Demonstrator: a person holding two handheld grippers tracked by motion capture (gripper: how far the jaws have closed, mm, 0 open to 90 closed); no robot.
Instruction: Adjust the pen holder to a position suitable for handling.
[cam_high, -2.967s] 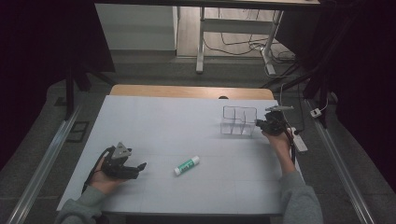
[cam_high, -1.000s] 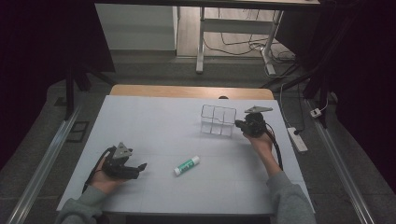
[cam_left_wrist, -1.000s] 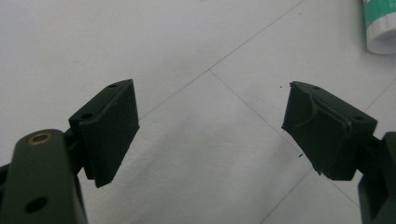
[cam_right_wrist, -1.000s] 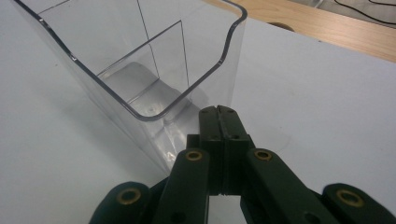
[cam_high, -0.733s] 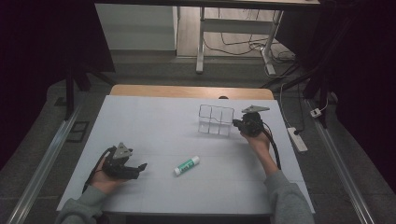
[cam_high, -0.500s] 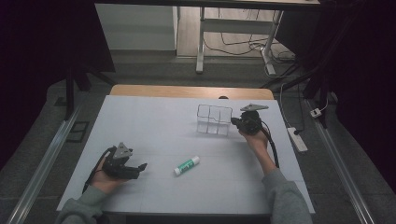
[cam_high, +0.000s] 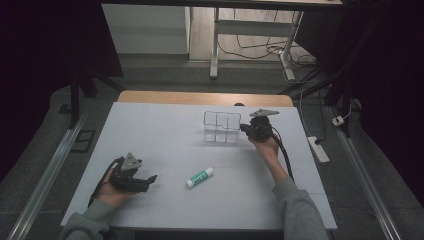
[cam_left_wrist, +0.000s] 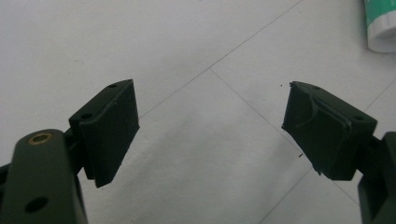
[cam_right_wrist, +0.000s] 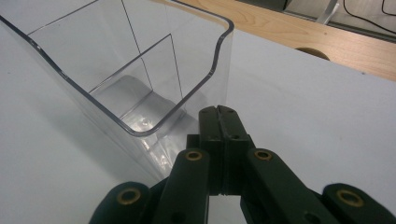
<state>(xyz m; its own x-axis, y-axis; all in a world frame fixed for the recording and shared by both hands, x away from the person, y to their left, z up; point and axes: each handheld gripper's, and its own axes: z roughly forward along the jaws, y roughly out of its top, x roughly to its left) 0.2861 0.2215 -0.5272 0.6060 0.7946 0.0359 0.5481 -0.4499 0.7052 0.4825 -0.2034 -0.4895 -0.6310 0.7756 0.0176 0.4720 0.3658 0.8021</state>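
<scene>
Nearest the person, the left tool (cam_high: 151, 178) rests low on the white counter (cam_high: 165, 145) at its front left, held in the left hand (cam_high: 116, 184), its jaws spread wide with nothing between them; the left gripper view looks through that gap onto bare counter. Just beyond and to that tool's right lies a green-and-white tube (cam_high: 200, 177), its long axis running diagonally from near-left to far-right, the white cap end toward the person; in the left gripper view its end (cam_left_wrist: 380, 25) peeks in at the top right corner, off the line of the jaws. Farther back, right of centre, stands a clear plastic organiser (cam_high: 221, 127) with several open compartments, all of which look empty. At its right end sits the right tool (cam_high: 243, 128), carried by the right hand (cam_high: 264, 145); in the right gripper view its jaws are closed flat together, pressed up against the outside of the organiser's curved corner (cam_right_wrist: 219, 51), and it cannot be told whether a thin edge is pinched between them. Judged from this layout, the left tool is much the nearer to the tube, while the right tool attends to the organiser, well apart from the tube across the counter.
</scene>
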